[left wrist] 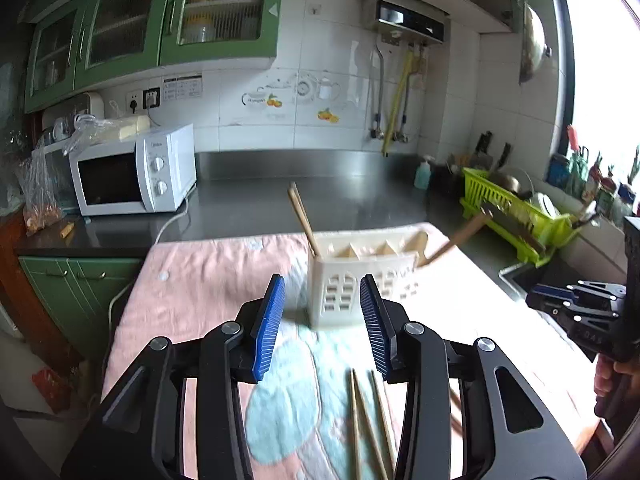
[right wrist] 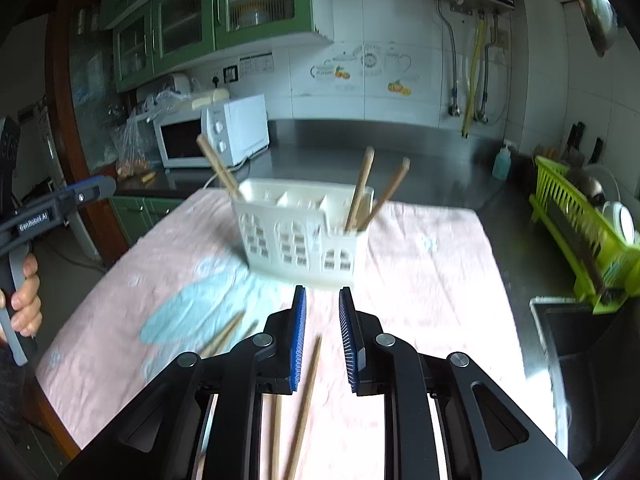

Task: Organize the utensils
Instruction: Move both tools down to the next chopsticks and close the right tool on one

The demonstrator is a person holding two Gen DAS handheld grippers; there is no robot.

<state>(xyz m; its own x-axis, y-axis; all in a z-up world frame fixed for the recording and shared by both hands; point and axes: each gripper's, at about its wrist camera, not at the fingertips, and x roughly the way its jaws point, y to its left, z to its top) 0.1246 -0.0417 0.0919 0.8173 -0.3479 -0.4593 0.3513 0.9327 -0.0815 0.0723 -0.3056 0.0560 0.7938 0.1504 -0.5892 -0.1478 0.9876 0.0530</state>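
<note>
A white slotted utensil holder [left wrist: 360,276] [right wrist: 304,232] stands on a pink and blue cloth [left wrist: 192,280] [right wrist: 432,280]. Wooden chopsticks [left wrist: 304,218] [right wrist: 218,166] lean in its left compartment, and two wooden handles [right wrist: 362,192] stick up from its right compartment. Loose chopsticks [left wrist: 366,424] lie on the cloth under my left gripper [left wrist: 322,312], which is open and empty, just short of the holder. My right gripper [right wrist: 322,308] is open and empty above more loose chopsticks [right wrist: 306,404], a short way in front of the holder. Another pair [right wrist: 224,334] lies to the left.
A white microwave [left wrist: 132,172] [right wrist: 212,132] stands on the steel counter at the back left. A green dish rack [left wrist: 516,212] [right wrist: 580,232] and a sink [right wrist: 576,340] lie to the right. A soap bottle [left wrist: 423,172] stands by the back wall.
</note>
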